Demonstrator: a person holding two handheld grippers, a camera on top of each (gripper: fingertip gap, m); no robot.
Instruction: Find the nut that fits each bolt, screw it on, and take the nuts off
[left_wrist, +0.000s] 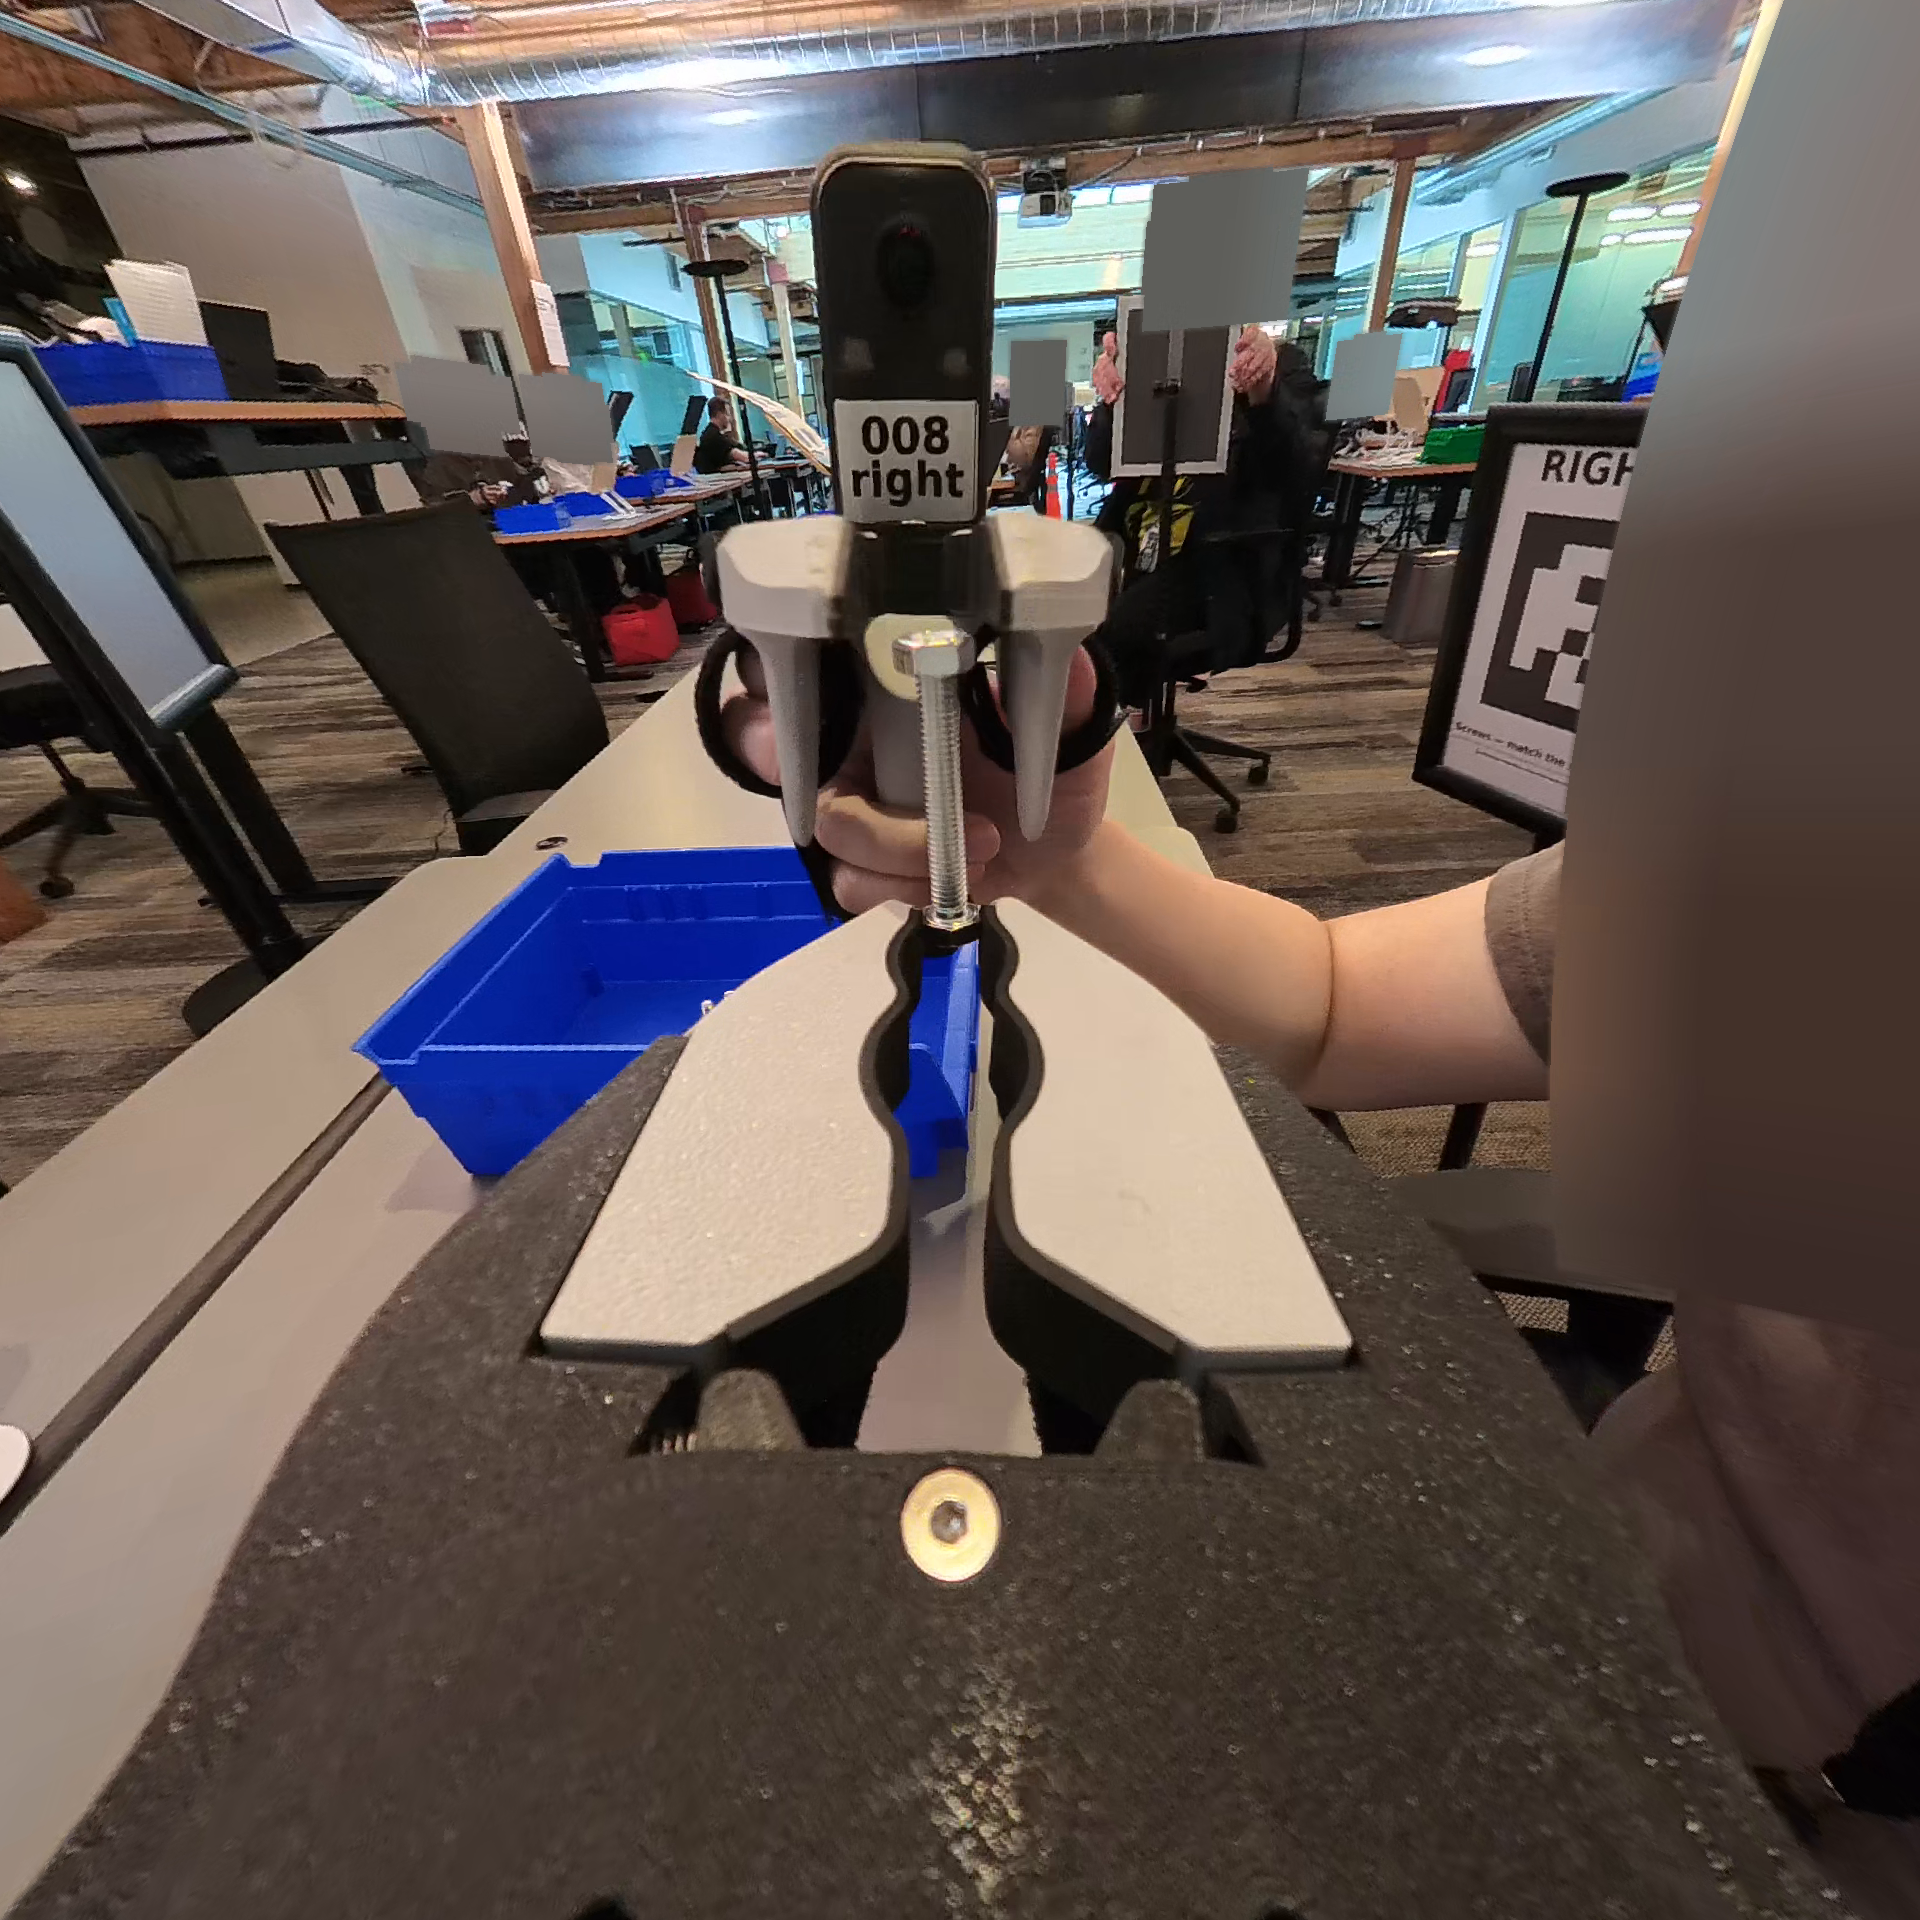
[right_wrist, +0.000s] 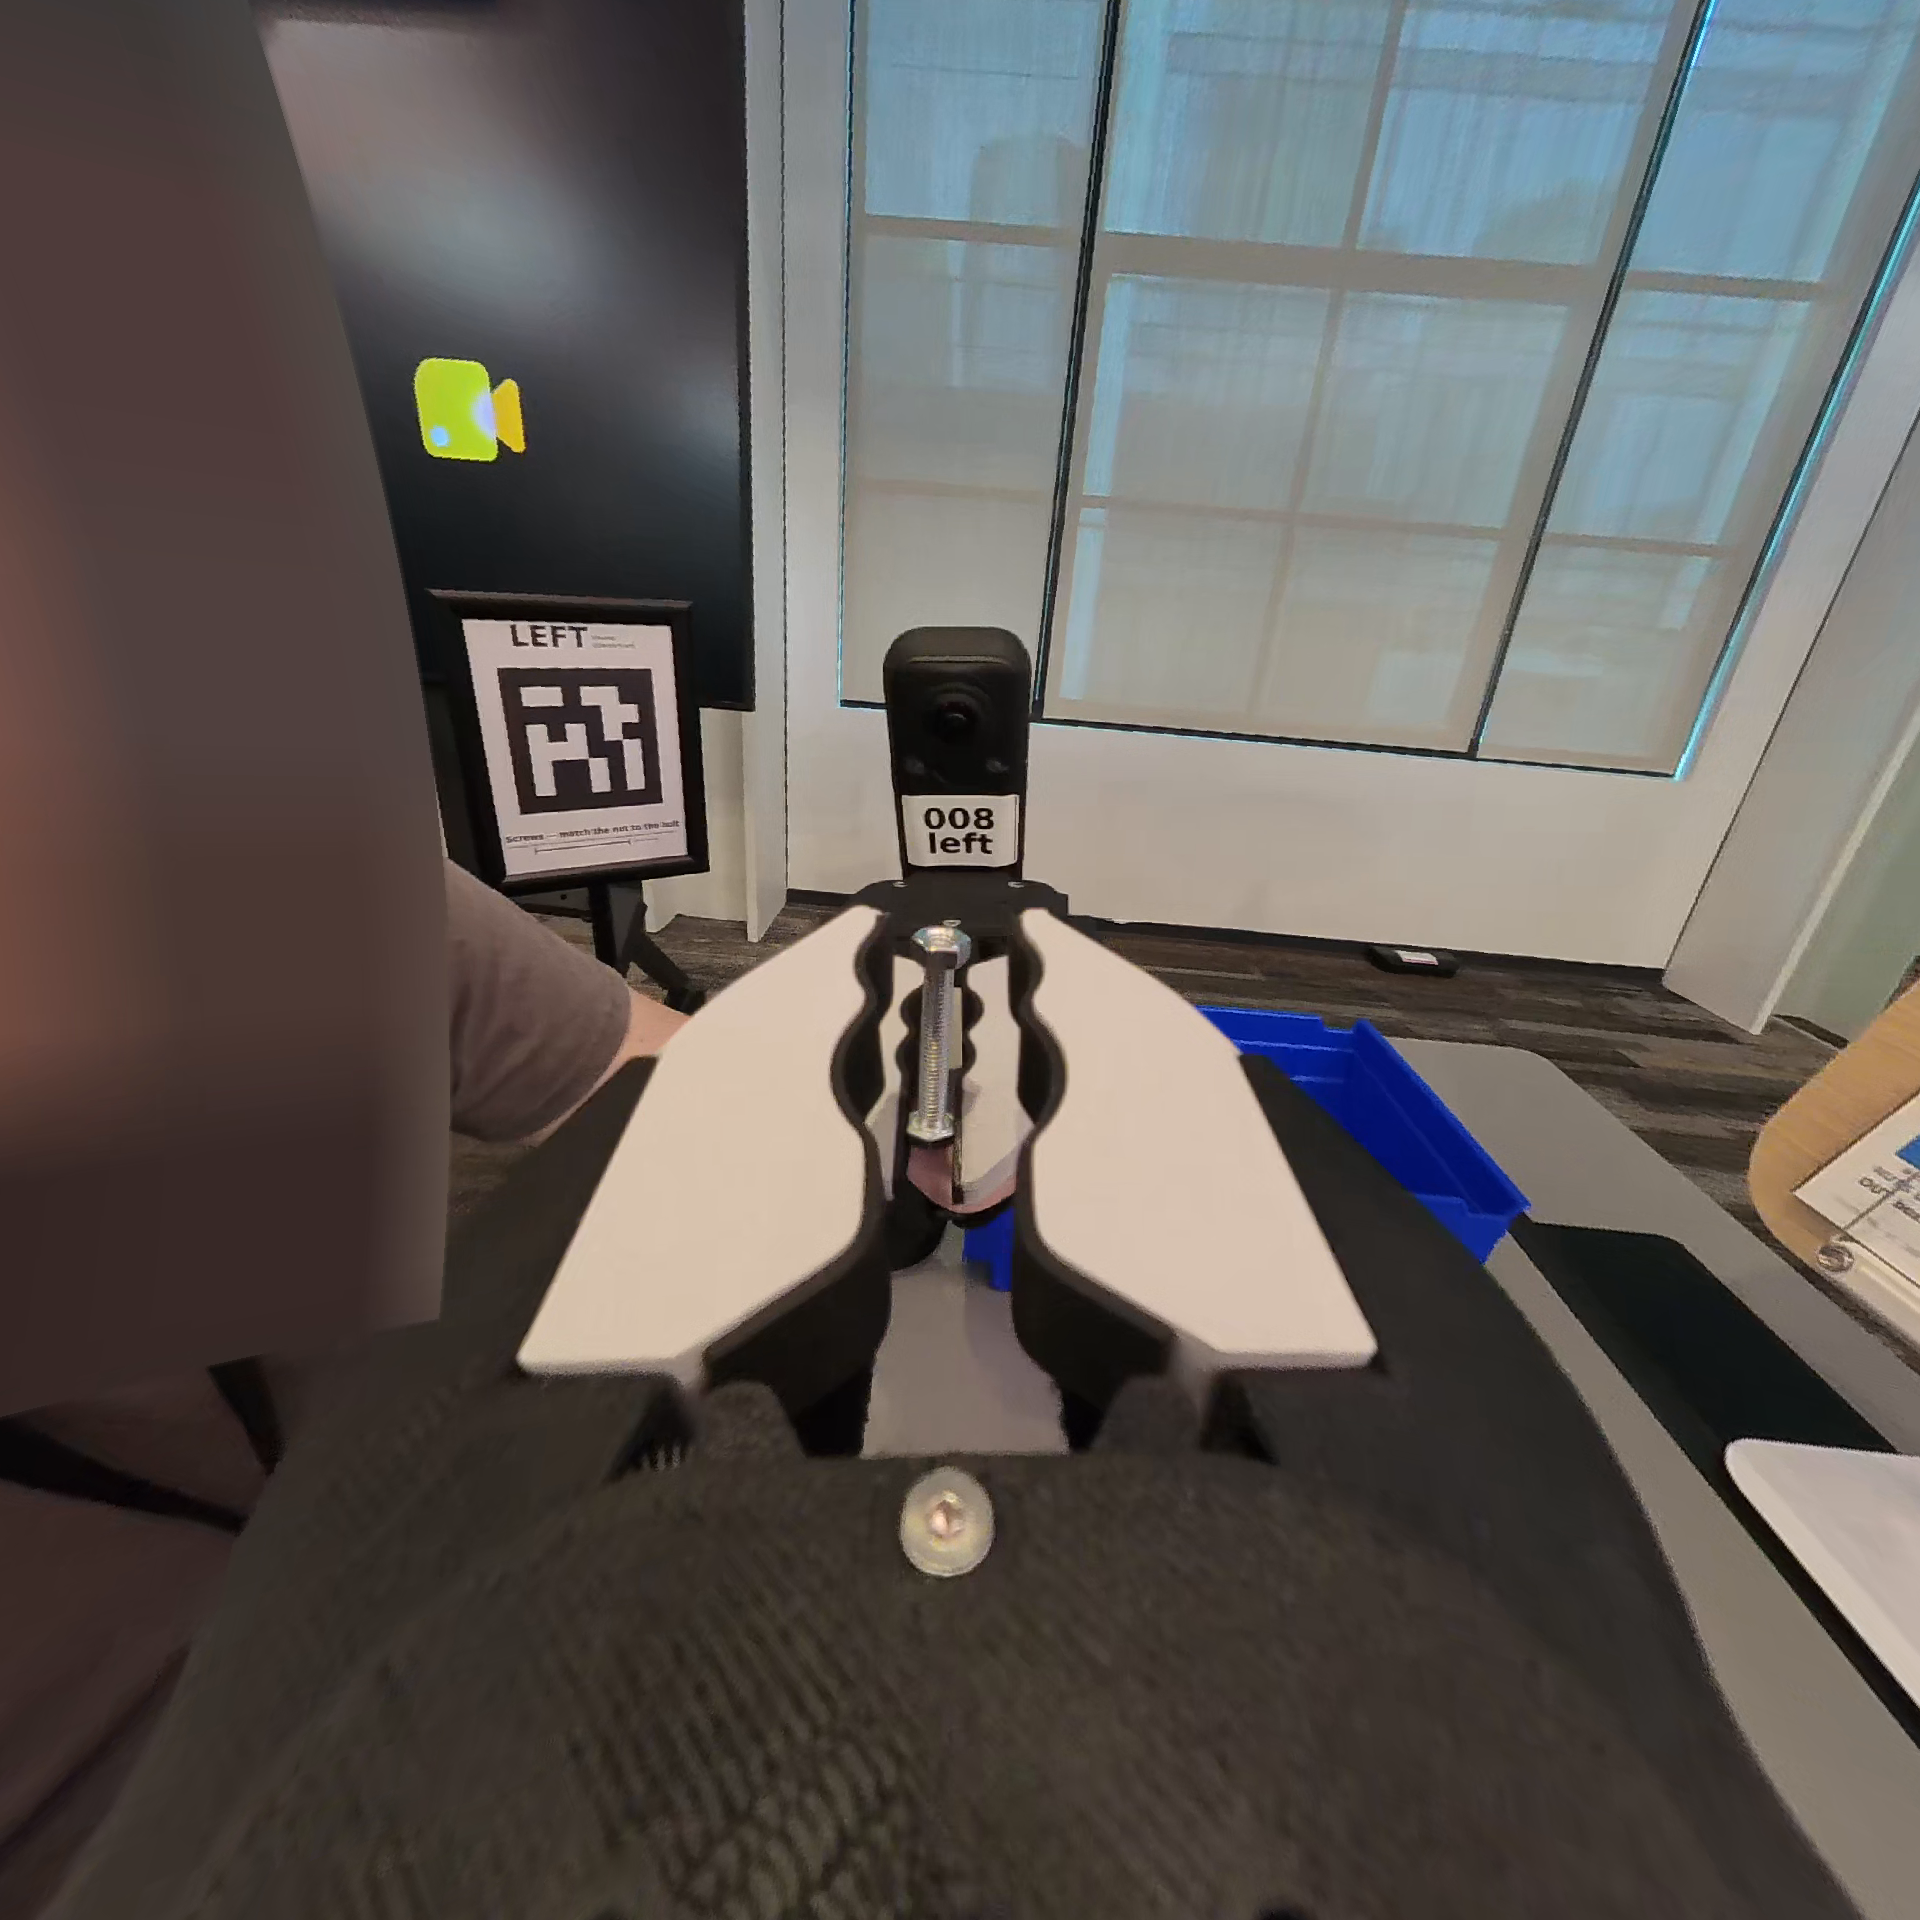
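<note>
A silver bolt (left_wrist: 940, 779) hangs in the air between my two grippers, which face each other. My left gripper (left_wrist: 951, 920) is shut on the nut (left_wrist: 948, 916) at the bolt's threaded end. The bolt's hex head (left_wrist: 933, 655) points at the right gripper (left_wrist: 916, 831). That gripper's grey fingers (left_wrist: 795, 727) stand apart on either side of the bolt, open. In the right wrist view the bolt (right_wrist: 935, 1039) lies in the gap of my right gripper (right_wrist: 948, 920) without touching its fingers (right_wrist: 727, 1122). The nut (right_wrist: 940, 943) is at the far end, by the left gripper's camera body (right_wrist: 956, 717).
A blue plastic bin (left_wrist: 623, 987) (right_wrist: 1382, 1122) sits on the grey table (left_wrist: 208, 1143) (right_wrist: 1621, 1101) below the grippers. Framed marker signs stand at the sides (left_wrist: 1538, 623) (right_wrist: 582, 738). Papers (right_wrist: 1849, 1195) lie at the right. A black chair (left_wrist: 436, 644) stands beyond the table. The tips of one gripper are about 5 centimetres away from the tips of the other.
</note>
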